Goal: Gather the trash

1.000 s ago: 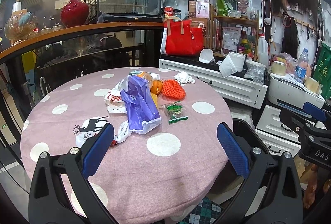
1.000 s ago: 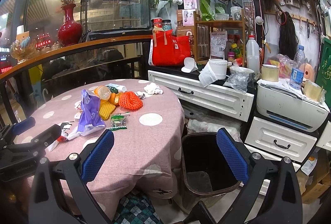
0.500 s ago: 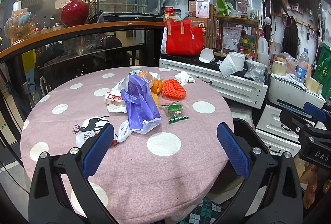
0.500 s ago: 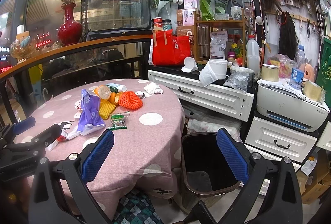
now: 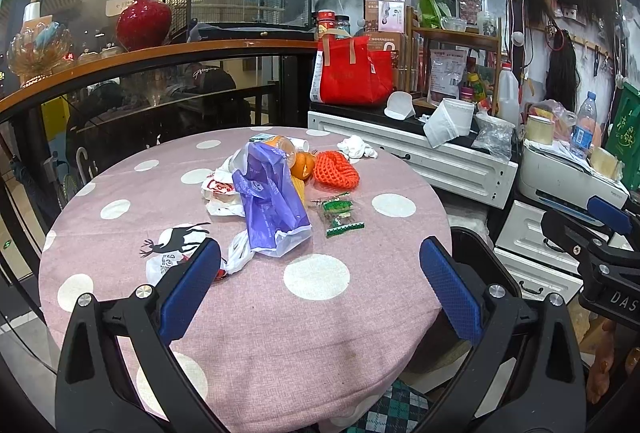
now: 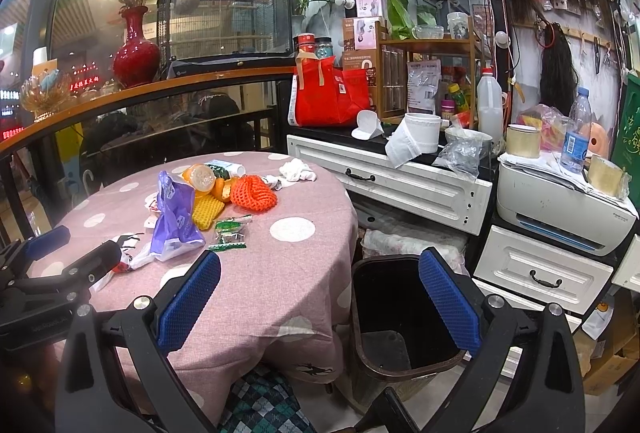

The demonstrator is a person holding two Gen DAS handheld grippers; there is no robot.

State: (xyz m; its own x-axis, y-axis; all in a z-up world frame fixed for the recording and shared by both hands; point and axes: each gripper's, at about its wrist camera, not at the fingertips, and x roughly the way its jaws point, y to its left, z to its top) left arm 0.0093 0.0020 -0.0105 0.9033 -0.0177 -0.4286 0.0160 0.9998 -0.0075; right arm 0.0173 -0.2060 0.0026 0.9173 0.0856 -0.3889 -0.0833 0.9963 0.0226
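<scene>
While nothing is gripped yet, looks like the very start of the job: approach phase, no pickup made.

Round table [image 5: 260, 333] under a pink polka-dot cloth, filling the left wrist view. Dark, open trash bin [image 6: 400, 321] on the floor just beside the table's right edge, apparently empty, ready for drops. White drawer cabinet [image 6: 404, 189] behind it, crowded with a red tote bag [image 6: 332, 97], a paper roll, bottles. Printer [image 6: 560, 213] further right. Curved glass railing with a red vase [image 6: 136, 53] at the back.

Left gripper [image 5: 320, 289] spread wide, hovering over the near part of the table, holding nothing. Right gripper [image 6: 320, 297] equally wide apart, also holding nothing, poised between table edge and bin.

Trash heaped mid-table: purple plastic bag [image 5: 272, 201] the biggest piece, lying over white bags [image 5: 224, 193]; orange foam net [image 5: 334, 173] just beside it, orange peel [image 5: 302, 165] tucked between. Green snack wrapper [image 5: 338, 215] alone on the cloth, nearer the grippers. Crumpled white tissue [image 5: 356, 149] towards the far edge.

Next move, judging by the layout: reach forward to the pile, close on something soft like the purple bag, carry it right and release over the bin. Flimsy stuff throughout, so likely a deep pinch needed, not a nip at an edge.
</scene>
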